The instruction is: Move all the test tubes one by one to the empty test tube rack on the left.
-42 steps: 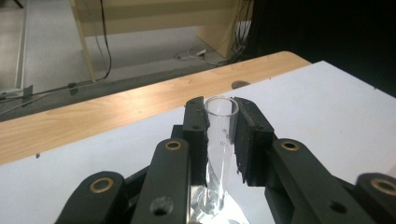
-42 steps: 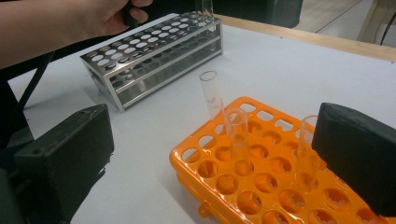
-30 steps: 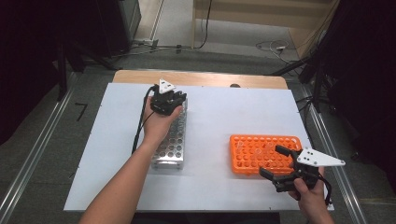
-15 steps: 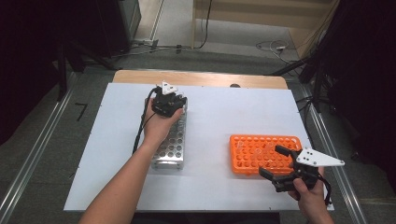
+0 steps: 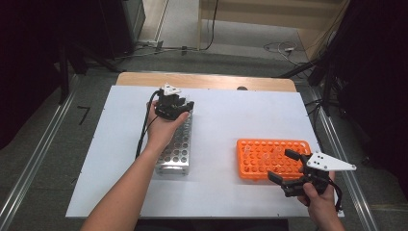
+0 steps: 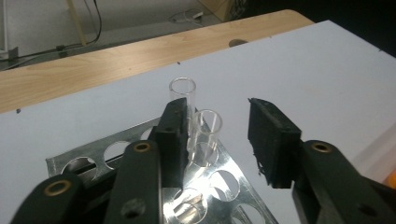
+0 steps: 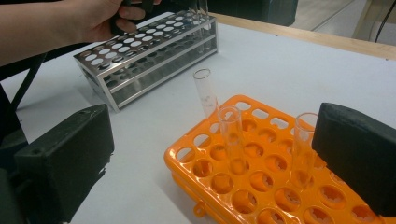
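While its jaws have just been opening, the left gripper stands part-way apart over the far end of the shiny steel test-tube rack. A clear glass test tube stands upright in a rack hole between the jaws, just beside the left pad or touching it, clear of the right pad; nothing is clamped. A second clear tube stands in a hole just behind it. Near the table's right edge, the right gripper hangs with jaws wide apart over the near edge of the orange plastic tube rack, gripping nothing; three clear tubes stand in that rack.
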### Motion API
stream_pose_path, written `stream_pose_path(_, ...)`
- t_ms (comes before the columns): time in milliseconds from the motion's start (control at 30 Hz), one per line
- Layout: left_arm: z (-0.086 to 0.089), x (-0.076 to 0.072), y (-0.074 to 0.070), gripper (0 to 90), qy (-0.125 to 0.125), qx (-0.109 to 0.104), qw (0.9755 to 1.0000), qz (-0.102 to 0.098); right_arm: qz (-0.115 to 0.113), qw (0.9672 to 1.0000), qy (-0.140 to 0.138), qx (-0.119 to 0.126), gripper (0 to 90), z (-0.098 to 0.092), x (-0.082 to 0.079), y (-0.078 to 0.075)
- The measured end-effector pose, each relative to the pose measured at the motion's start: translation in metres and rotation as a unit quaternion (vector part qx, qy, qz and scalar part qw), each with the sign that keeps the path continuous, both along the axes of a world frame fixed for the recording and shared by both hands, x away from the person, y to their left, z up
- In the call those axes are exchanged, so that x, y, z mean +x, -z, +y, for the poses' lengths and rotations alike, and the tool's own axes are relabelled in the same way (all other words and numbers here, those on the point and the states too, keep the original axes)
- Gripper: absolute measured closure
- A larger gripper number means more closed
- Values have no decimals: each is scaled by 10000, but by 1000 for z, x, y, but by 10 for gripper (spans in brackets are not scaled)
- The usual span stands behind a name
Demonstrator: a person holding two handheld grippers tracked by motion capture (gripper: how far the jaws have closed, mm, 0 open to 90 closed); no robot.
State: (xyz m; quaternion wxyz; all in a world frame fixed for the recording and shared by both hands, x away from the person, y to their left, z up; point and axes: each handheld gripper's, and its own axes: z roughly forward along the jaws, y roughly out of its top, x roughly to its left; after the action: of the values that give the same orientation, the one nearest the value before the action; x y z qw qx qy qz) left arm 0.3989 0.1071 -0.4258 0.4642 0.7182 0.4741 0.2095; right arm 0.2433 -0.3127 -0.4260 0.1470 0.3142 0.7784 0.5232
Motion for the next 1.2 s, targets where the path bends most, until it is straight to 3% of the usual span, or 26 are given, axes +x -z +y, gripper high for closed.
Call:
stream_pose_path(133, 2, -7, -4, 438, 135, -200, 9997, 12, -1, 10000, 37, 11, 0, -1, 1, 0)
stream_pose_path(300, 6, -22, -11, 317, 266, -395, 9988, -108, -5, 10000, 88, 28, 0, -4, 3, -1)
stream_pose_path(567, 13, -53, -20, 178, 474, -573, 9970, -235, 3, 9999, 143, 15, 0, -5, 6, 0)
stream_pose_path(867, 13, -92, -29, 56, 725, -505, 9949, -478, 14, 9998, 216, 12, 0, -8, 11, 1)
stream_pose_path(967, 14, -104, -32, 19, 791, -568, 9939, -520, 45, 9996, 278, -1, 0, -11, 14, 3)
stream_pose_path(1200, 20, -131, -36, 0, 934, -542, 9916, -713, 113, 9990, 432, 13, 0, -20, 21, 7)
